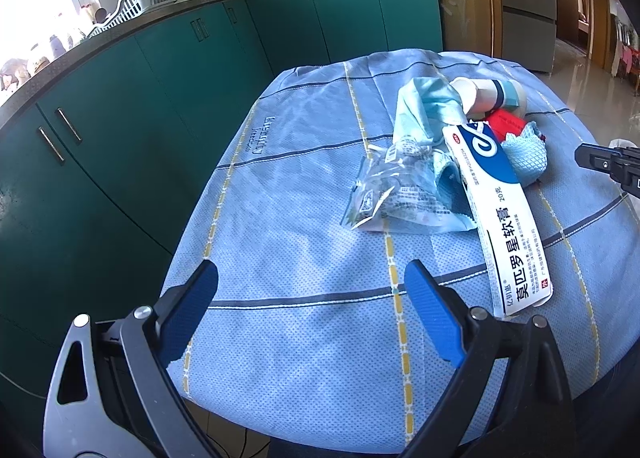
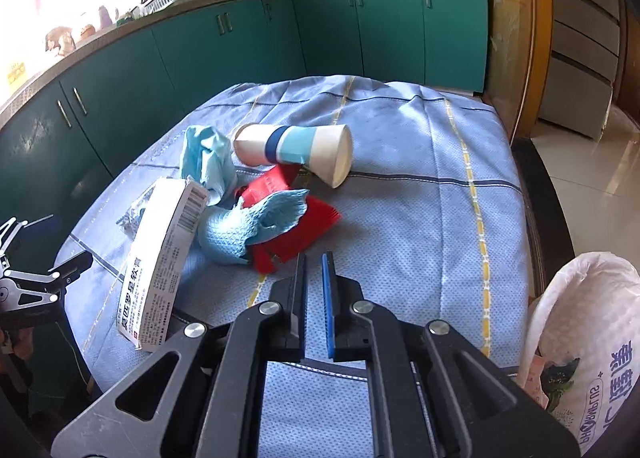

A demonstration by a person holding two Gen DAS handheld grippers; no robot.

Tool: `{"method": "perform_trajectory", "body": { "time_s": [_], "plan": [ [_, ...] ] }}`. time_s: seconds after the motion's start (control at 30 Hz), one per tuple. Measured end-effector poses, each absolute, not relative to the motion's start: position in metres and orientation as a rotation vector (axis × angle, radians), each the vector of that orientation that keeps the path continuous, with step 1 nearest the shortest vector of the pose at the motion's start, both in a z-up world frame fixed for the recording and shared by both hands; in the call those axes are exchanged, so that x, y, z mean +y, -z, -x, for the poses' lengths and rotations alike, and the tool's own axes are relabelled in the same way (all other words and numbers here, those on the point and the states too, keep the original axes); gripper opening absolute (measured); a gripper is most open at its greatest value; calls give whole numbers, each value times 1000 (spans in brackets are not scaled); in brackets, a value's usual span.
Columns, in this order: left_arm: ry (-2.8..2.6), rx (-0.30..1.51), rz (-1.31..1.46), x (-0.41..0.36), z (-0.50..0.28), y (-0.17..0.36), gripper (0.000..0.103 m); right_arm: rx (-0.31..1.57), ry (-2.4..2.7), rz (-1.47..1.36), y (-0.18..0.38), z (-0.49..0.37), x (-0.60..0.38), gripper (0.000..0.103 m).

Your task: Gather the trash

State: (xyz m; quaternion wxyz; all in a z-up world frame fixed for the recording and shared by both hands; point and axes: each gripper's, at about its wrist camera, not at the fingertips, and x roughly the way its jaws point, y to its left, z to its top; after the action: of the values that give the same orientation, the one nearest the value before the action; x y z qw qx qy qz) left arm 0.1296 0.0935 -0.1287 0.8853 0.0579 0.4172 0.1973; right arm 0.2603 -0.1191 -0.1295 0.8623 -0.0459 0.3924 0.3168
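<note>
A heap of trash lies on the blue-clothed table [image 2: 412, 194]. In it are a white medicine box [image 2: 160, 266] [image 1: 496, 218], a crumpled blue paper towel [image 2: 248, 226], a red packet [image 2: 298, 228], a paper cup [image 2: 292, 154] on its side, a light blue wrapper [image 1: 424, 110] and a clear plastic wrapper [image 1: 380, 194]. My right gripper [image 2: 314, 258] is shut with nothing between its pads, just in front of the red packet. My left gripper [image 1: 312, 290] stands open over bare cloth, short of the box and the wrapper.
A white plastic bag [image 2: 584, 338] hangs open at the table's right edge. Green kitchen cabinets [image 1: 160, 98] run behind and to the left of the table. The right gripper's tip [image 1: 608, 164] shows at the right edge of the left wrist view.
</note>
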Motion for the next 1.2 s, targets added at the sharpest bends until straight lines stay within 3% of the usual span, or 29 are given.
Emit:
{"method": "perform_trajectory", "body": {
  "time_s": [0.07,0.17,0.3,0.57,0.83,0.9,0.93,0.97,1.1,1.2],
  "plan": [
    [-411,869,-119,94,-130,129,94,821,-666,103,130,-260,-116,13],
    [-418,869,-115,97,-130,129,94,812,-657,99,129,-262,-116,31],
    [-431,858,-99,101,-129,128,94,803,-633,64,127,-267,-119,47],
    [-448,811,-10,114,-127,121,94,797,-593,-4,124,-286,-118,62],
    [-431,822,-39,108,-127,125,94,835,-688,10,129,-292,-74,65],
    [-435,826,-42,108,-126,126,94,834,-712,60,130,-286,-58,62],
    [-437,828,-41,108,-126,126,94,832,-720,85,131,-283,-53,56],
    [-441,828,-40,109,-126,127,94,832,-732,108,131,-280,-48,41],
    [-453,830,-29,115,-125,127,94,808,-784,180,128,-263,-42,13],
    [-455,837,-22,118,-126,129,94,791,-790,186,123,-255,-48,8]
  ]
}}
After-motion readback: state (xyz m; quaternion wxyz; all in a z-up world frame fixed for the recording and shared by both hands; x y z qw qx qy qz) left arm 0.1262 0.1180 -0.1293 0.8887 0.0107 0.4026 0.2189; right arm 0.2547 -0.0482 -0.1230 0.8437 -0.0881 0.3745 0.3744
